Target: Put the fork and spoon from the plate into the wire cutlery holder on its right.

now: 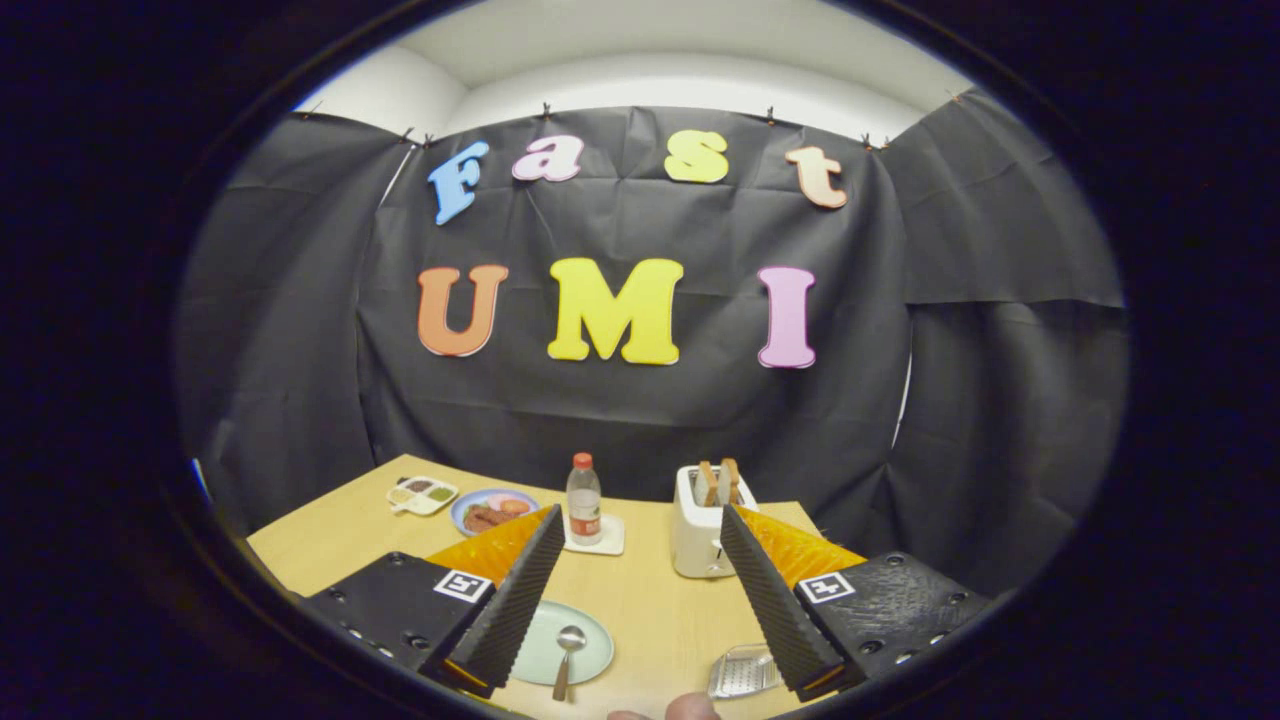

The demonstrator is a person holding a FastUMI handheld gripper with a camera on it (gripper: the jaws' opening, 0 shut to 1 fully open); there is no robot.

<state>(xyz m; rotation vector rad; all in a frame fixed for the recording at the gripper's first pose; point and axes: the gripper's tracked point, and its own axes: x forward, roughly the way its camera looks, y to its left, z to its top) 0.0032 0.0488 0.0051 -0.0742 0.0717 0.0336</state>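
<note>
Between the wide-open, empty claw (640, 600) fingers, low on the wooden bench (650, 600), a metal spoon (566, 655) lies on the pale green round plate (545, 645), the silver wire cutlery holder (742, 672) to its right; flat thin handle risks slipping or plate skidding, fork unseen.

A staged recording booth, not a real kitchen: black cloth (640, 400) clipped up as walls around one wooden table (650, 610). Breakfast props sit on it: a toaster (703, 520), a bottle (583, 500), food plates (490, 508) and a snack tray (422, 493).
</note>
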